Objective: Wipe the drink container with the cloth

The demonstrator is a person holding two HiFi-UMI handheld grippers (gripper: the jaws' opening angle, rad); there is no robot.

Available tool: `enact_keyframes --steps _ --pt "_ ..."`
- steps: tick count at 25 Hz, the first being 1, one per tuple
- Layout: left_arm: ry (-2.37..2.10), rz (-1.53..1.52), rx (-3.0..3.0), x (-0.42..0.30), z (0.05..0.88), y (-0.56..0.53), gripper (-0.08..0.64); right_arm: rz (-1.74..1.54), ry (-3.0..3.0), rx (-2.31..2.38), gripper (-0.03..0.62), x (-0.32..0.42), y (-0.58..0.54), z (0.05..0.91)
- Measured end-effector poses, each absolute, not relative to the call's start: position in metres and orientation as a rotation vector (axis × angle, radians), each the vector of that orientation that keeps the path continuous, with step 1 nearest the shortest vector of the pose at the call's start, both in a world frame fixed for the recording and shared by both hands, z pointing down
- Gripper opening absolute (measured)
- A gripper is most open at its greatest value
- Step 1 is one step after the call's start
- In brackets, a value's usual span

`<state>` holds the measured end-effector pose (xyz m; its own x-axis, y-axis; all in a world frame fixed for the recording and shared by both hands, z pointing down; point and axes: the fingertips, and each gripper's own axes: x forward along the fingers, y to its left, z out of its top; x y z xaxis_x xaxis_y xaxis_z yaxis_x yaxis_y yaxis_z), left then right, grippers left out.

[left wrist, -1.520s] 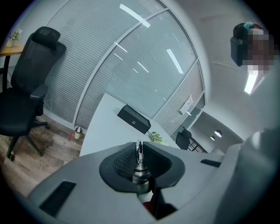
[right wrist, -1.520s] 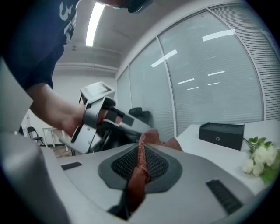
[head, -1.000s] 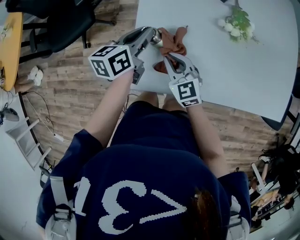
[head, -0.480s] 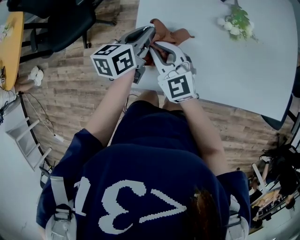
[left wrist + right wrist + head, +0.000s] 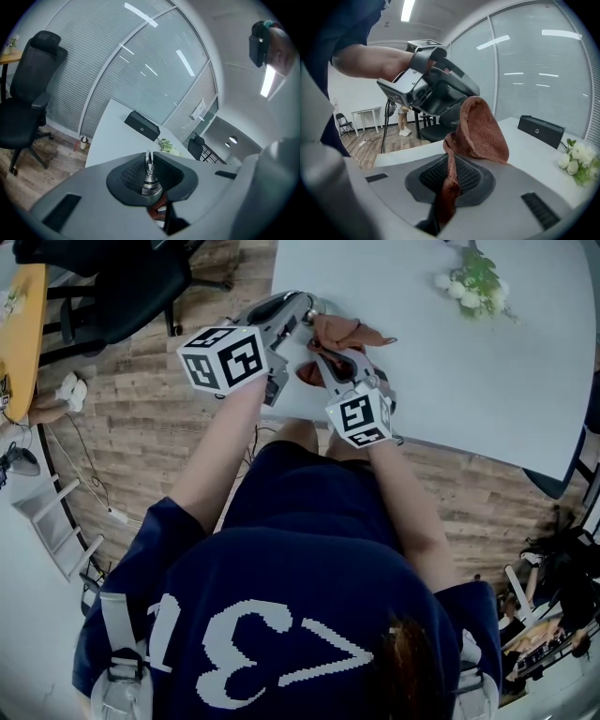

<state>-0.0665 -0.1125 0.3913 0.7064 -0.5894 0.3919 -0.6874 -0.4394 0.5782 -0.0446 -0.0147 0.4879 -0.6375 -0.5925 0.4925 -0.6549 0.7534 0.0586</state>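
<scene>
I am in the middle of the wipe. My left tool point(image 5: 300, 311) is closed narrow on the metal neck of the drink container point(image 5: 149, 182) and holds it over the near edge of the counter point(image 5: 450, 362). My right tool point(image 5: 449, 185) is narrow too, pinching the brown cloth point(image 5: 482, 131), whose loose fold drapes against the container. I judge the next move is 1 more stroke across the body, pressing the cloth on while the left grip stays firm so nothing twists. Compared with 0.5 s ago, my right tool has drawn back toward me, dragging the cloth off the container's far side. Both grips look unchanged.
</scene>
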Motion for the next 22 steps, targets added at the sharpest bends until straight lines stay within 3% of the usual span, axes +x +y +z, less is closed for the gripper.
enact_keyframes --steps 9,14,18,22 --pt "-0.952 0.211 2.206 -0.058 0.388 -0.108 0.052 0.013 -2.657 1.026 0.044 -0.079 -0.046 0.389" --pt "-0.95 0.203 2.197 -0.063 0.39 -0.108 0.051 -0.023 -2.548 0.92 0.044 -0.076 -0.03 0.431" --pt "-0.958 0.196 2.191 -0.068 0.391 -0.108 0.051 0.195 -2.454 0.945 0.044 -0.044 -0.014 0.486" --pt "-0.974 0.214 2.204 -0.076 0.392 -0.108 0.051 0.296 -2.532 1.036 0.044 -0.028 -0.024 0.467"
